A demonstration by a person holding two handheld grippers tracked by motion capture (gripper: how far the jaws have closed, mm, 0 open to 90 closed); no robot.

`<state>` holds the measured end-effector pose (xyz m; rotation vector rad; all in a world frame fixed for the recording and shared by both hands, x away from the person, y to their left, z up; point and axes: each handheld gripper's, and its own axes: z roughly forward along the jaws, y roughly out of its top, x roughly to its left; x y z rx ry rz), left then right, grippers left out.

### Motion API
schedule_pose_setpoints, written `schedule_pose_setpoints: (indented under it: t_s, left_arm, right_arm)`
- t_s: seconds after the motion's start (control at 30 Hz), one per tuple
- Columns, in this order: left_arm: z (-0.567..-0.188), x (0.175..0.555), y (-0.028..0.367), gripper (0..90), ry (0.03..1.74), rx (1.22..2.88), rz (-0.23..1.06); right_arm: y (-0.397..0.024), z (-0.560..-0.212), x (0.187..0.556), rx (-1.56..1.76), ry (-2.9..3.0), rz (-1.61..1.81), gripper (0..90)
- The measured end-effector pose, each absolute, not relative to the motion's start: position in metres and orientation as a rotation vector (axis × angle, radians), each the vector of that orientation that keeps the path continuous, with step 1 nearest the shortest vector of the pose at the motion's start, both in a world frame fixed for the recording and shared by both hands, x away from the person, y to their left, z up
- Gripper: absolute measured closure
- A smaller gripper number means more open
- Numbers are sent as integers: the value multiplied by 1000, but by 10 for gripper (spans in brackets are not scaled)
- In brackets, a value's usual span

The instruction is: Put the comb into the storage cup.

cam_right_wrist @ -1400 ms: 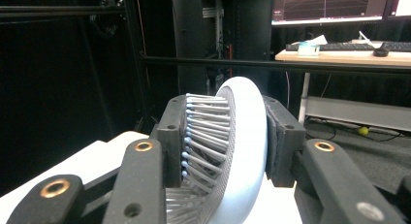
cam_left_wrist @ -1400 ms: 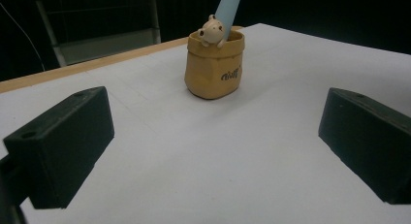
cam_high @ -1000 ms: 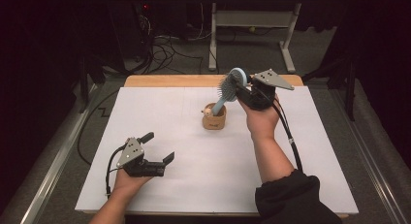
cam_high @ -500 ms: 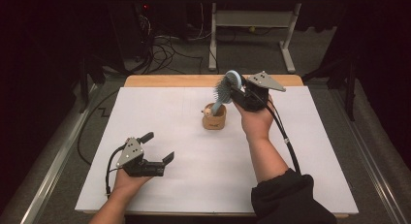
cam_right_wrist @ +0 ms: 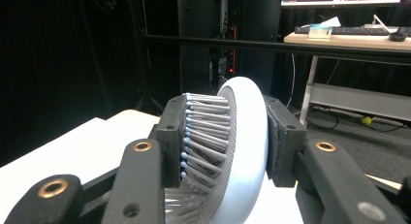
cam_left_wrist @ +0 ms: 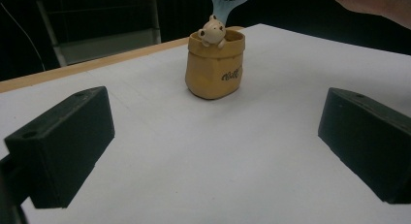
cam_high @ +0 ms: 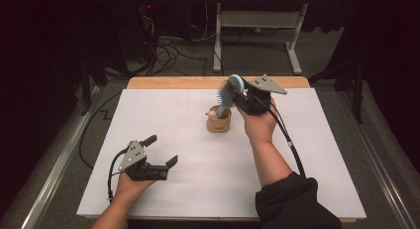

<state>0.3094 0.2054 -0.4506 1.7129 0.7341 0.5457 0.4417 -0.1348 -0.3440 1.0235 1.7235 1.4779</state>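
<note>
At the lower left of the high view the left gripper [cam_high: 158, 157] rests low on the white, matte table sheet [cam_high: 198, 189], a grey three-cornered plate on its back and a black cable looping behind the hand; its two blocky black jaws stand wide apart with nothing between them, and in the left gripper view they rise as dull rectangular pads from the bottom corners, bare paper between them; beyond them, near the middle of the sheet, stands a small ochre pot [cam_left_wrist: 215, 69] shaped like a crumpled sack, glossy like glazed ceramic, with dark script on its side and a little pale bear figure [cam_left_wrist: 211, 30] peering over its rim; in the high view the pot [cam_high: 219, 121] sits just left of centre toward the upper half of the frame; the pale blue handle of a hairbrush [cam_high: 229, 92] dips into its mouth, slanting up to the right; the right gripper [cam_high: 242, 96], at upper centre, is clenched on the brush's head; in the right gripper view the hairbrush [cam_right_wrist: 232, 151] shows a smooth, rounded, pale blue back against the right pad and rows of thin grey bristles with small ball tips pressed against the left pad, set in a fine mesh cushion; farther off runs the table's wooden far edge [cam_high: 173, 83], then dark floor with tangled cables.
</note>
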Motion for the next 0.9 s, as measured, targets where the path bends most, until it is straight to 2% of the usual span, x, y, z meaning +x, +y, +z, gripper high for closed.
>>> schedule_pose_setpoints:
  t_s: [0.17, 0.47, 0.9]
  left_arm:
    - [-451, 310, 205, 2, 735, 1713, 544]
    - [-451, 310, 205, 3, 734, 1718, 545]
    - [-452, 311, 205, 6, 738, 1724, 539]
  right_arm:
    - [-134, -345, 442, 1018, 1723, 1480, 588]
    - [-141, -345, 445, 1081, 1724, 1476, 515]
    - [-145, -345, 445, 1089, 1741, 1453, 475]
